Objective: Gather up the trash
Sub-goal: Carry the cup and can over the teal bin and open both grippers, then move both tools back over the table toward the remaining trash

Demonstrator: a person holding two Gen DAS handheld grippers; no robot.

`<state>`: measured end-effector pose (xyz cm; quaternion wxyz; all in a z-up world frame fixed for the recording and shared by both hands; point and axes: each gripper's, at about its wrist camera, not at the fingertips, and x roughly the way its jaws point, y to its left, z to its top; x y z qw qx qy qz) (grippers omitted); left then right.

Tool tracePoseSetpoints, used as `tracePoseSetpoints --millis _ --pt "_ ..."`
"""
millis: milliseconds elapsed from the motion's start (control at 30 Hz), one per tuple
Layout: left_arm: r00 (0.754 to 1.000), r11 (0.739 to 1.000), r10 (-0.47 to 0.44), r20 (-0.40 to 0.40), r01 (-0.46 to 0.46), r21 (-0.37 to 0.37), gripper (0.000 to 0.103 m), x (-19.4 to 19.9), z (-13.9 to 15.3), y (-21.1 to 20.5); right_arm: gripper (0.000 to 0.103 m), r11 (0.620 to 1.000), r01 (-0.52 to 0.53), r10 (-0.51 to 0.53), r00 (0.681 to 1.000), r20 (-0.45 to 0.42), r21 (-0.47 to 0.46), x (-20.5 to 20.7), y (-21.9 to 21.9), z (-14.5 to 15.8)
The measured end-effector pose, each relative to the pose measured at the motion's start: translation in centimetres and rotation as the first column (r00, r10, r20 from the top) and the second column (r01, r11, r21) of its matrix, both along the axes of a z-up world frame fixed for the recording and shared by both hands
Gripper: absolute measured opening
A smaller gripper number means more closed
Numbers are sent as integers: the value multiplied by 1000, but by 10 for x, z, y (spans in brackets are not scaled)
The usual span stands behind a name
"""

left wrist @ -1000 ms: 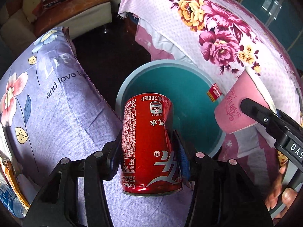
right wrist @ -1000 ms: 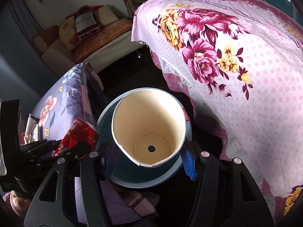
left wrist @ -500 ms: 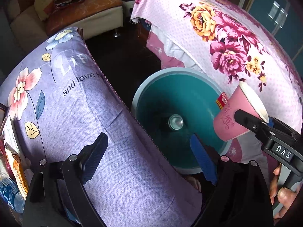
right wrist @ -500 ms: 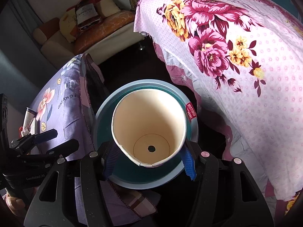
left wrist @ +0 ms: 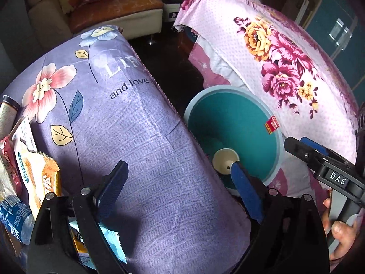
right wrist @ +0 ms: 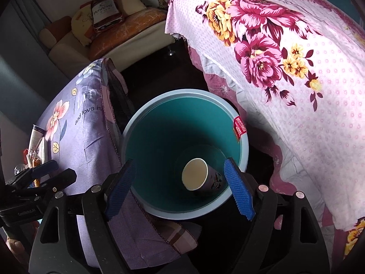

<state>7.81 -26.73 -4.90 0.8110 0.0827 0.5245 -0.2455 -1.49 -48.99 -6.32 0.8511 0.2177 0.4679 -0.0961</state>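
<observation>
Right wrist view looks down into the round teal plastic trash bin (right wrist: 186,214), where 1 paper cup with a cream inside (right wrist: 200,177) lies tipped on its side at the bottom. Both the right gripper (right wrist: 180,186) and the left gripper (left wrist: 178,190) have their jaws spread wide and hold nothing. Left of the bin, snack wrappers (left wrist: 34,171) and a clear plastic bottle (left wrist: 14,219) lie on the purple flowered cloth (left wrist: 136,137).

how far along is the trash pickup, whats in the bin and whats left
Done: a paper cup lies on its side inside the teal bin. In hand: nothing; the left gripper and right gripper are both open. Left: snack wrappers and a plastic bottle on the purple cover.
</observation>
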Motion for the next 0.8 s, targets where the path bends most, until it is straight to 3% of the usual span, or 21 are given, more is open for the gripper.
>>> tracePoseSetpoints --millis 500,800 --pt "990 990 139 33 -137 -37 95 -11 30 117 82 983 -174 175 985 8 -64 19 96 37" --pt "975 972 215 49 -209 -106 95 -23 56 192 84 953 -281 285 959 15 -115 29 163 63"
